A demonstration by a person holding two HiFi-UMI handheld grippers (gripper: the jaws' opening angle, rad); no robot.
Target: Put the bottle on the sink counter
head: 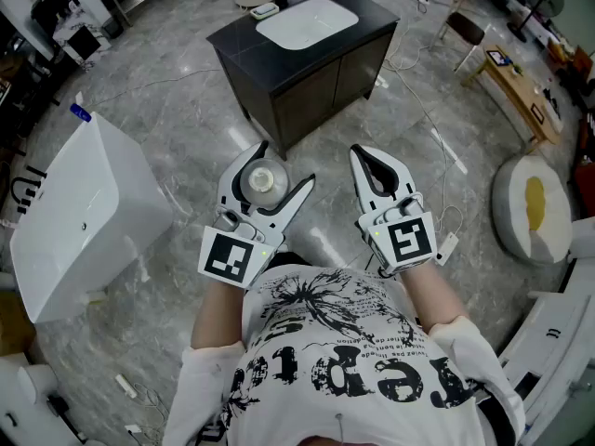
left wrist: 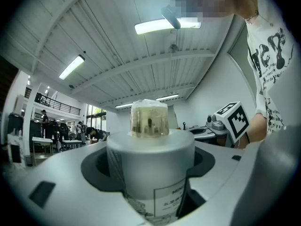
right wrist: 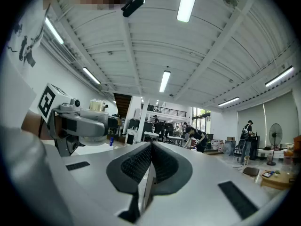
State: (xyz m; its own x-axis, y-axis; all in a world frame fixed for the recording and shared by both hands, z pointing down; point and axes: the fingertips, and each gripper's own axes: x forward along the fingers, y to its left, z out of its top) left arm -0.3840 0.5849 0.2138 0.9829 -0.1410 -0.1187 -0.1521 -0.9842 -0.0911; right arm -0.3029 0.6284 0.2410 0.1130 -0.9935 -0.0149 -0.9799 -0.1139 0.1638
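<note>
A white bottle point(head: 265, 182) with a clear cap stands upright between the jaws of my left gripper point(head: 282, 167), which is shut on it. In the left gripper view the bottle point(left wrist: 150, 166) fills the centre, both jaws pressed round its body. My right gripper point(head: 381, 167) is level with the left, its jaws shut together on nothing point(right wrist: 149, 166). Both are held in front of the person's chest, above the floor. The sink counter point(head: 244, 37), a dark cabinet with a white basin point(head: 307, 21), stands ahead, a good way beyond the grippers.
A large white tub point(head: 84, 212) sits on the floor at the left. A wooden bench point(head: 521, 82) and a round white cushion point(head: 535, 207) are at the right. Cables trail across the grey floor. Small items point(head: 265, 10) stand at the counter's back.
</note>
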